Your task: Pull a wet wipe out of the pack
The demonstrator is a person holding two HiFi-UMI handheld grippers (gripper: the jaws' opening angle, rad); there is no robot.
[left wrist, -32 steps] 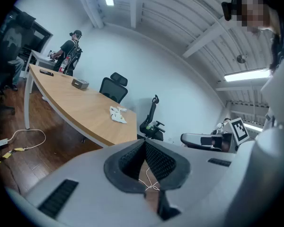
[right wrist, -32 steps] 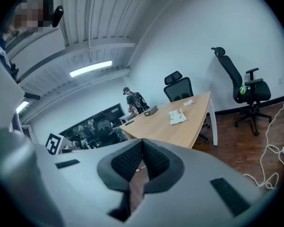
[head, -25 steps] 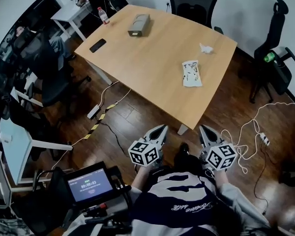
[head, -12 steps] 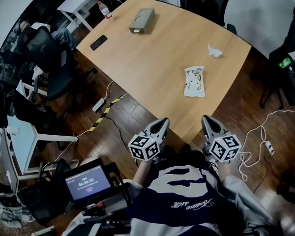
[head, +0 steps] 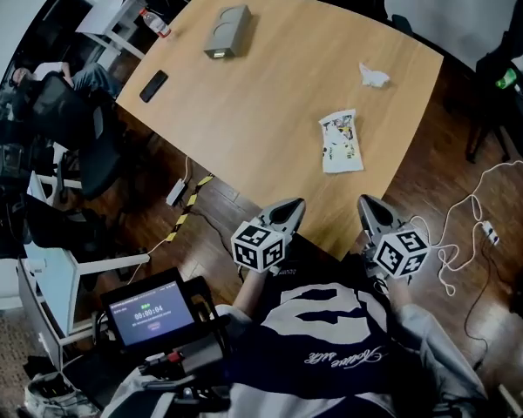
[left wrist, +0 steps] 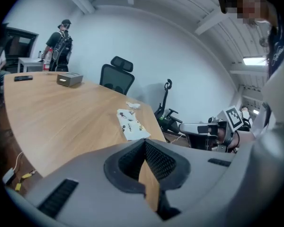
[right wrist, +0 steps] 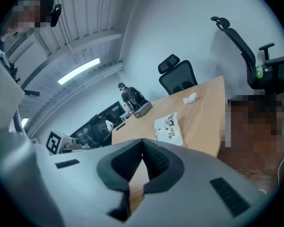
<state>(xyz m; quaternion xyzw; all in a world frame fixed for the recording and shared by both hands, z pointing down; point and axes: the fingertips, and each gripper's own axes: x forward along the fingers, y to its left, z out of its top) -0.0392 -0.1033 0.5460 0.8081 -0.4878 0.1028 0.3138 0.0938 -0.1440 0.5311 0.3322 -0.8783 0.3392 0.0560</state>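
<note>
The white printed wipes pack (head: 341, 140) lies flat on the wooden table (head: 261, 103), near its right side; it also shows as the pack (left wrist: 130, 125) and the pack (right wrist: 168, 128) in the gripper views. A crumpled white wipe (head: 373, 77) rests beyond it. My left gripper (head: 292, 206) and right gripper (head: 367, 203) hover at the table's near edge, short of the pack, both shut with nothing between the jaws.
A grey box (head: 226, 31) and a black phone (head: 153, 85) lie at the table's far left. Office chairs (head: 78, 129) stand to the left, cables (head: 471, 225) trail on the floor at right, and a person (left wrist: 59, 46) stands far off.
Both grippers have come forward to the table's near edge, and the pack now lies closer ahead of them. The jaws stayed shut.
</note>
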